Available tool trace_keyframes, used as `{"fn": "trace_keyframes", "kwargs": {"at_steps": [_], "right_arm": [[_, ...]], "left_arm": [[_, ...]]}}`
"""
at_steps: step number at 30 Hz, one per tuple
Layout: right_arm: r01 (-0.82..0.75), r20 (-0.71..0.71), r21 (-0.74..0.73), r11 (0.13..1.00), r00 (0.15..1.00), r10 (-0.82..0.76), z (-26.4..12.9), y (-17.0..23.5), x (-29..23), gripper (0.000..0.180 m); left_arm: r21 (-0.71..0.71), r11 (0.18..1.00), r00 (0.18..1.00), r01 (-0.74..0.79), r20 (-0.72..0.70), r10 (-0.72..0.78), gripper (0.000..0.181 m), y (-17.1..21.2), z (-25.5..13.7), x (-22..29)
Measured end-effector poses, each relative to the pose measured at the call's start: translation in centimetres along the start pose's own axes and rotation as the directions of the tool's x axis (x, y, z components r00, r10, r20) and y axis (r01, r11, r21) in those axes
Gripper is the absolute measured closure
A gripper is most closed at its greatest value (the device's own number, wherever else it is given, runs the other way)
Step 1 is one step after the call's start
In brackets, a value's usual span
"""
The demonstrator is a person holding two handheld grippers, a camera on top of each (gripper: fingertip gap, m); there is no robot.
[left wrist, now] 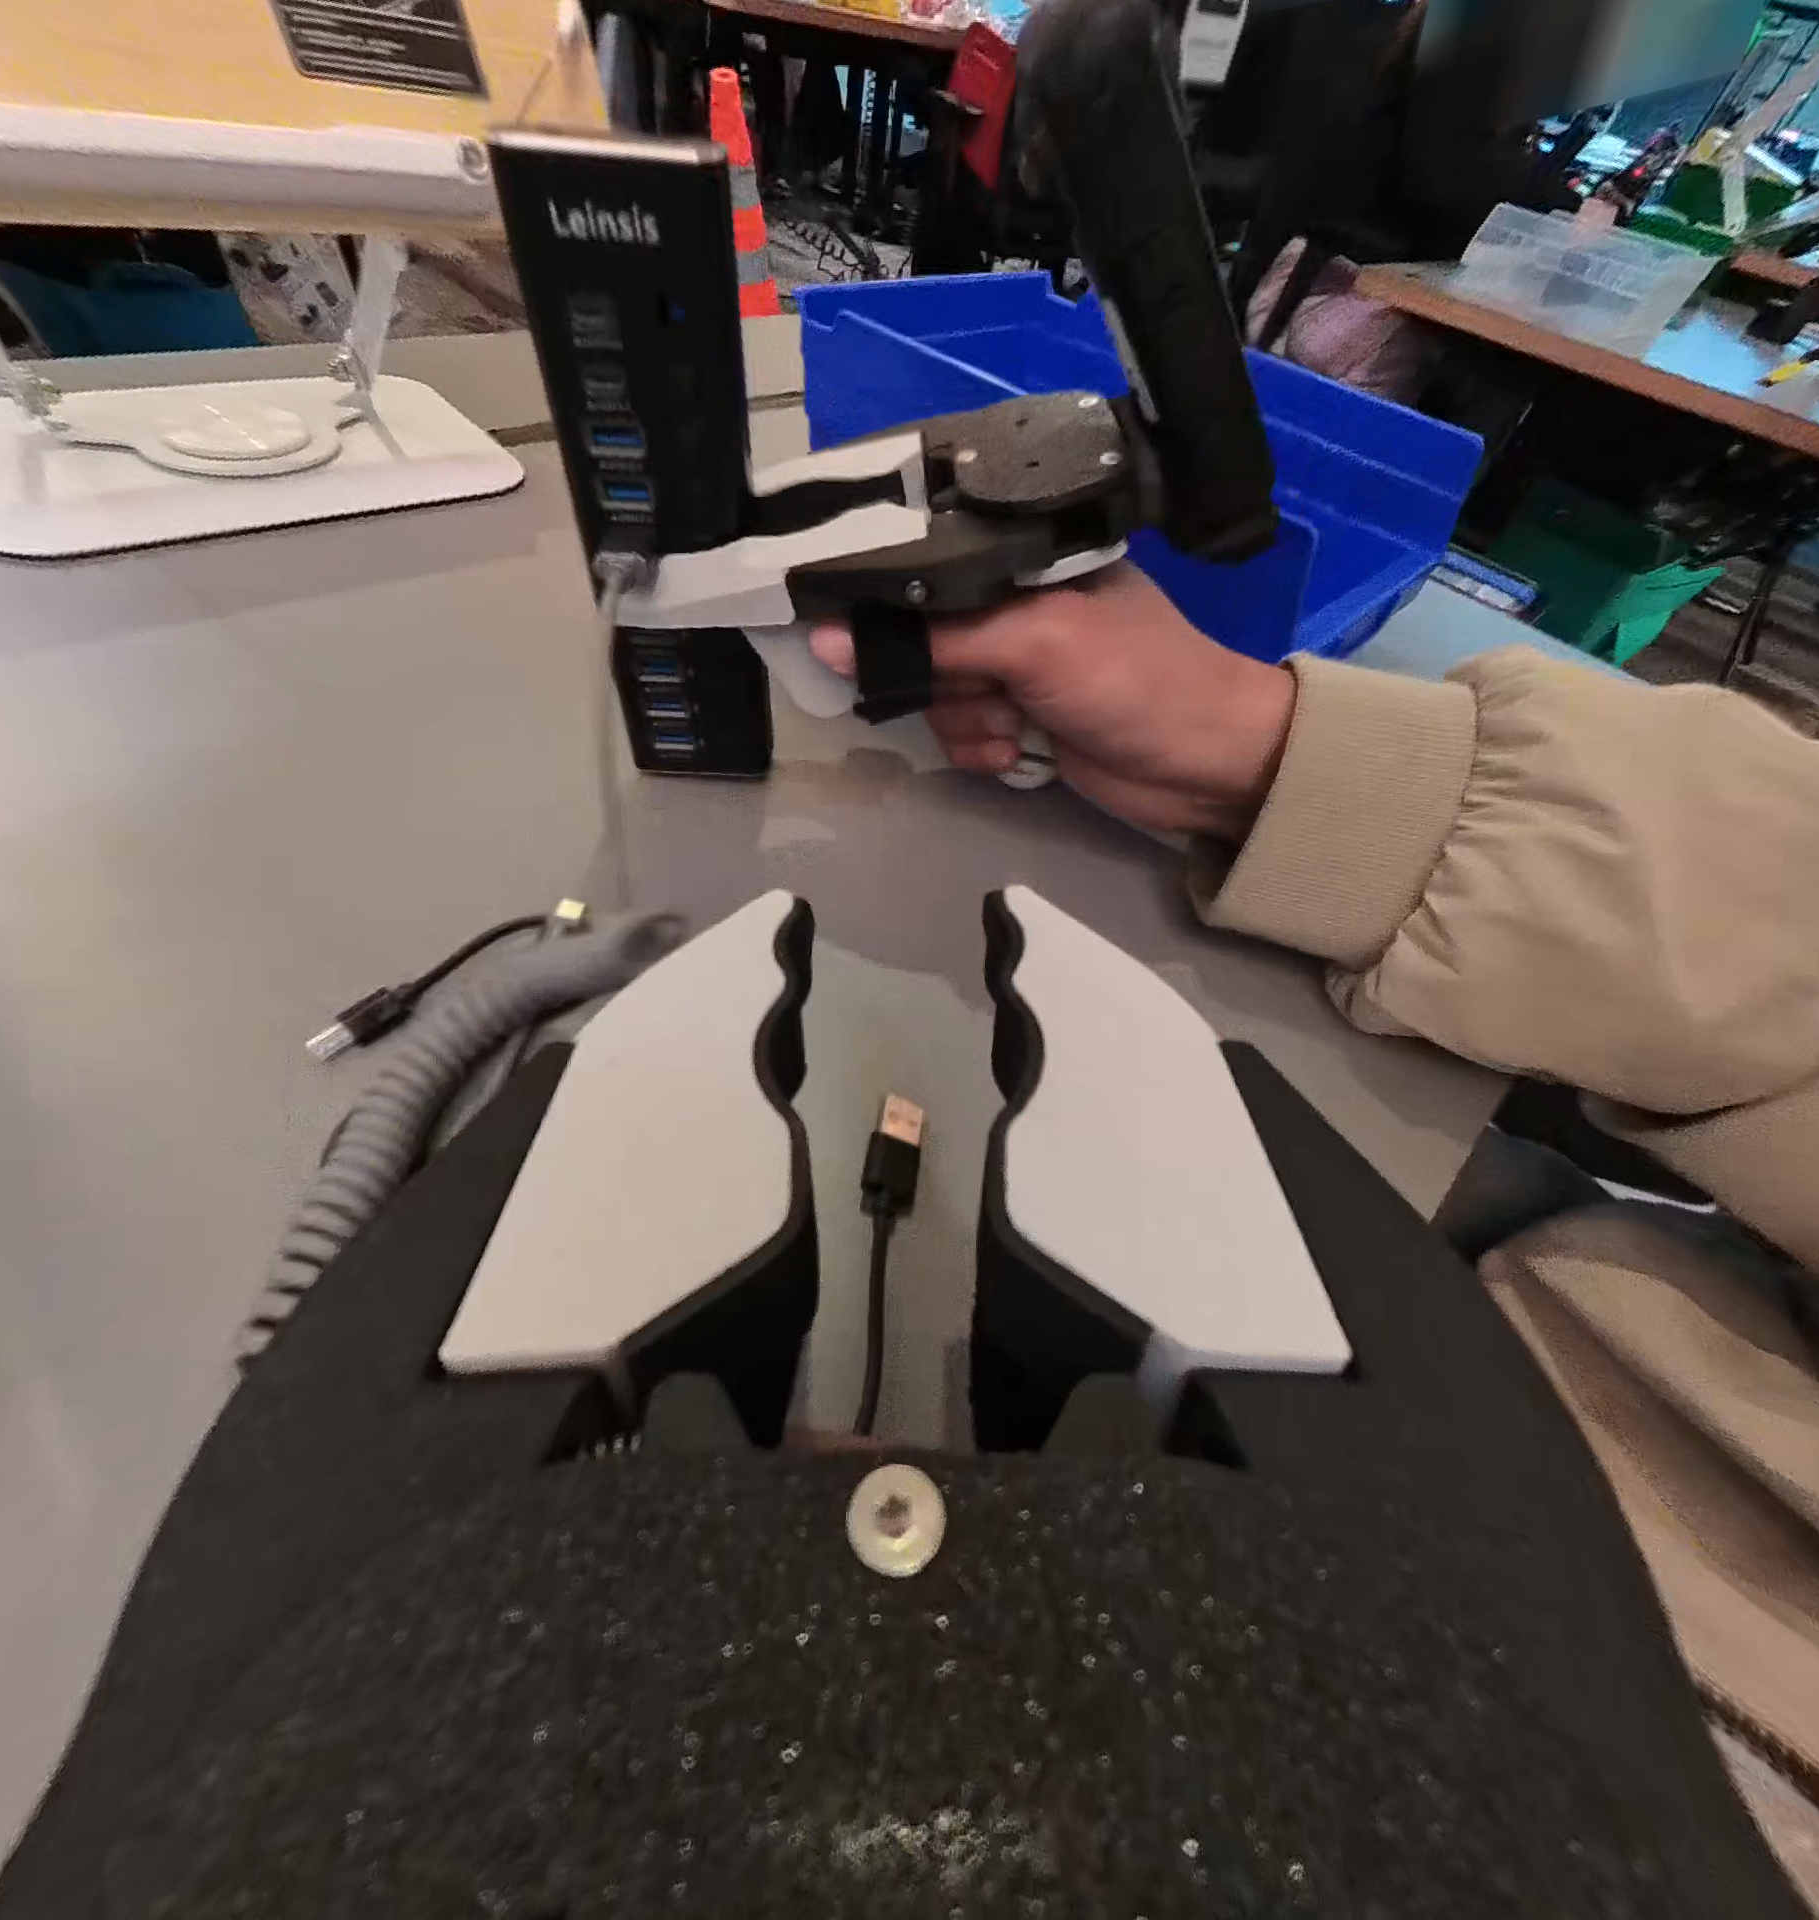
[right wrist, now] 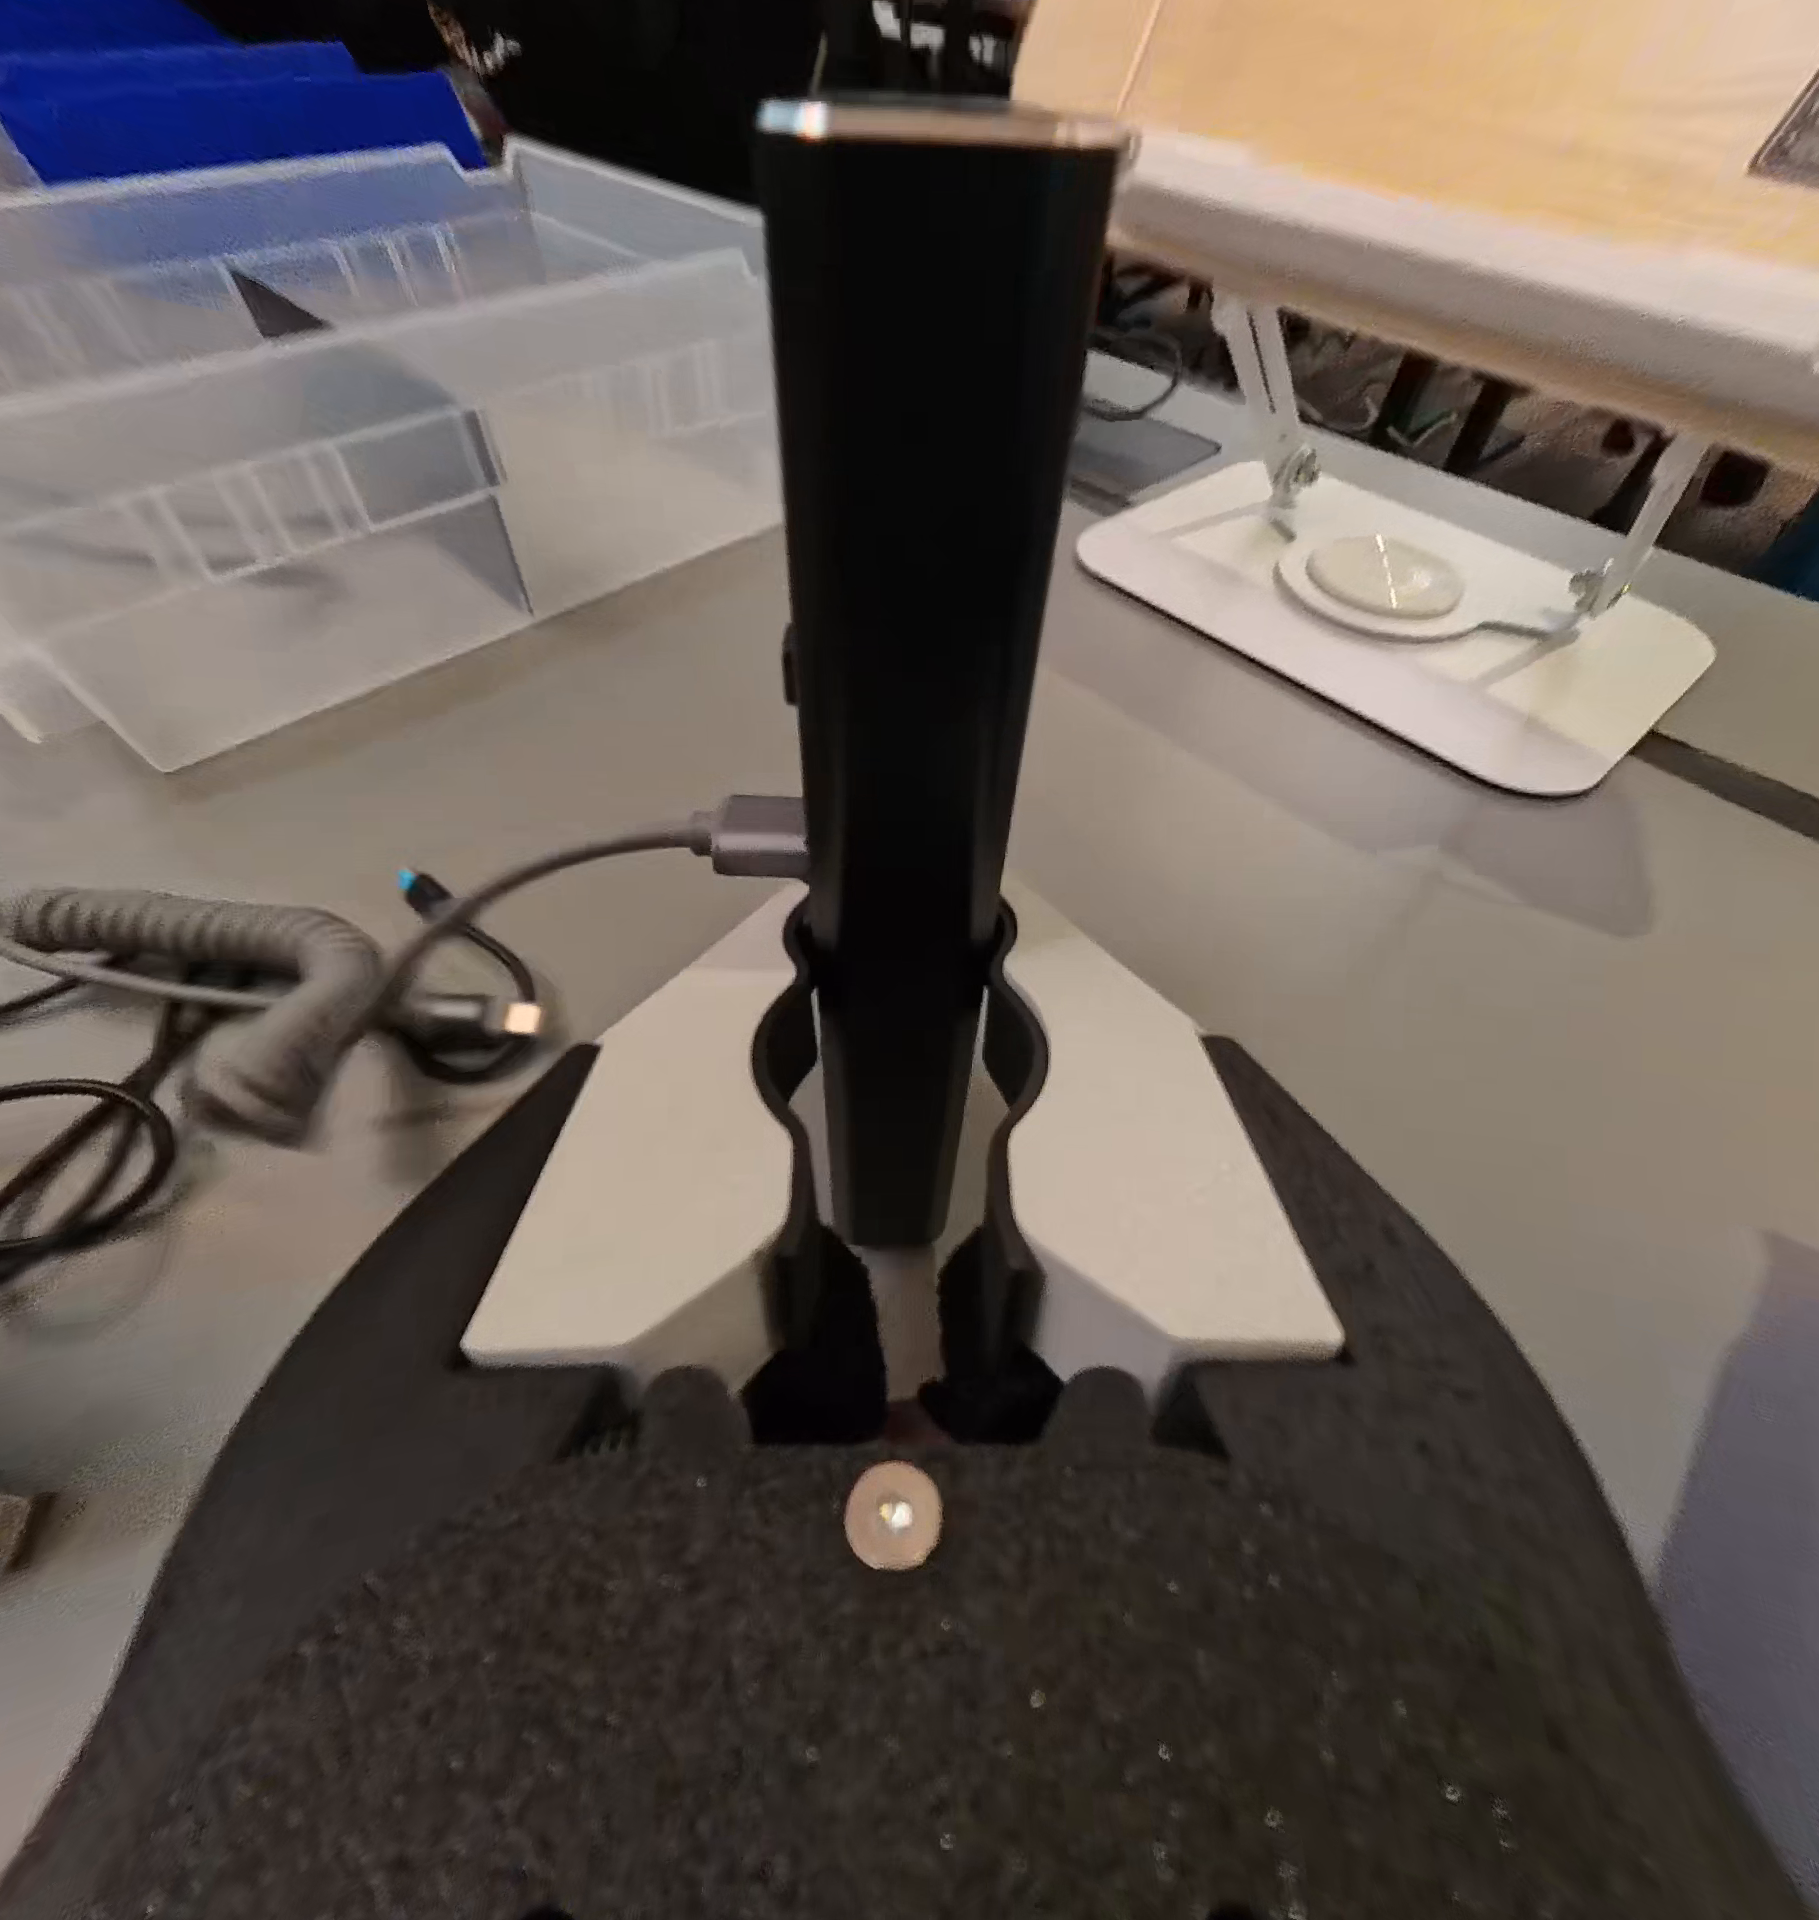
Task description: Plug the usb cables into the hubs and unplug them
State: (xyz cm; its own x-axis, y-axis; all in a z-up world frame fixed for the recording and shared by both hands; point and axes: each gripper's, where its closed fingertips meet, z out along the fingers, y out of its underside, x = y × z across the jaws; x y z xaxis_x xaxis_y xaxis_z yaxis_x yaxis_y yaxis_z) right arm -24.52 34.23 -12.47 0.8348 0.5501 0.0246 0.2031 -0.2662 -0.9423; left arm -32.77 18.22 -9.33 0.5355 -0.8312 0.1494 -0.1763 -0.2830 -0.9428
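Observation:
A tall black USB hub (left wrist: 630,343) stands upright on the grey table. My right gripper (right wrist: 900,935) is shut on its lower part; it also shows in the left wrist view (left wrist: 702,556), held by a hand. A grey plug (right wrist: 759,836) sits in a port on the hub's face, and its cable runs down to a grey coiled cable (left wrist: 417,1081). My left gripper (left wrist: 897,920) is open and empty, low over the table. A black USB-A plug (left wrist: 892,1143) lies on the table between its fingers, not touched. Another black plug (left wrist: 354,1029) lies to the left.
A blue bin (left wrist: 988,353) stands behind the hub, with clear plastic bins (right wrist: 313,468) beside it. A white laptop stand (left wrist: 230,457) stands at the far left. Loose black cables (right wrist: 53,1164) lie on the table. A beige sleeve (left wrist: 1559,852) crosses the right side. Spacing between my two grippers at the tips: around 20 cm.

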Motion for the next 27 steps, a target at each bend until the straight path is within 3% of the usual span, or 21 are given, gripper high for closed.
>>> {"fn": "trace_keyframes", "kwargs": {"at_steps": [6,9,11,13,16,22,25,27], "right_arm": [[0.008,-0.008,0.005,1.0,1.0,-0.008,-0.1,0.2,0.0,0.153],[-0.013,0.008,-0.022,1.0,1.0,0.013,-0.1,0.6,-0.2,0.153],[-0.032,0.024,-0.059,0.998,0.999,0.034,0.0,1.4,-0.3,0.15],[-0.052,0.034,-0.119,0.992,0.998,0.057,-0.1,2.5,-0.4,0.133],[-0.068,0.04,-0.13,0.989,0.996,0.074,-1.6,3.1,-1.0,0.127],[-0.017,0.0,-0.099,0.995,1.0,0.017,-5.6,2.2,-2.5,0.126],[-0.05,0.026,-0.058,0.997,0.998,0.051,-6.9,1.7,-3.9,0.127],[-0.046,0.032,-0.051,0.998,0.998,0.048,-7.6,1.9,-4.3,0.127]], "left_arm": [[-0.014,1.0,0.995,-0.003,0.101,0.004,0.15,0.1,-1.3,-4.2],[-0.027,0.999,0.969,-0.04,0.242,0.046,0.144,-0.8,-3.7,-9.6],[-0.13,0.988,0.938,-0.081,0.326,0.12,0.139,-0.8,-6.3,-14.3],[-0.263,0.965,0.918,-0.019,0.378,0.121,0.137,0.0,-9.2,-19.2],[-0.406,0.888,0.916,0.218,0.4,-0.042,0.131,2.2,-11.6,-24.4],[-0.599,0.706,0.894,0.377,0.433,-0.11,0.13,4.5,-9.7,-30.4],[-0.671,0.632,0.916,0.388,0.354,-0.187,0.13,5.1,-8.0,-28.9],[-0.654,0.648,0.919,0.39,0.322,-0.228,0.131,4.8,-7.8,-27.5]]}}
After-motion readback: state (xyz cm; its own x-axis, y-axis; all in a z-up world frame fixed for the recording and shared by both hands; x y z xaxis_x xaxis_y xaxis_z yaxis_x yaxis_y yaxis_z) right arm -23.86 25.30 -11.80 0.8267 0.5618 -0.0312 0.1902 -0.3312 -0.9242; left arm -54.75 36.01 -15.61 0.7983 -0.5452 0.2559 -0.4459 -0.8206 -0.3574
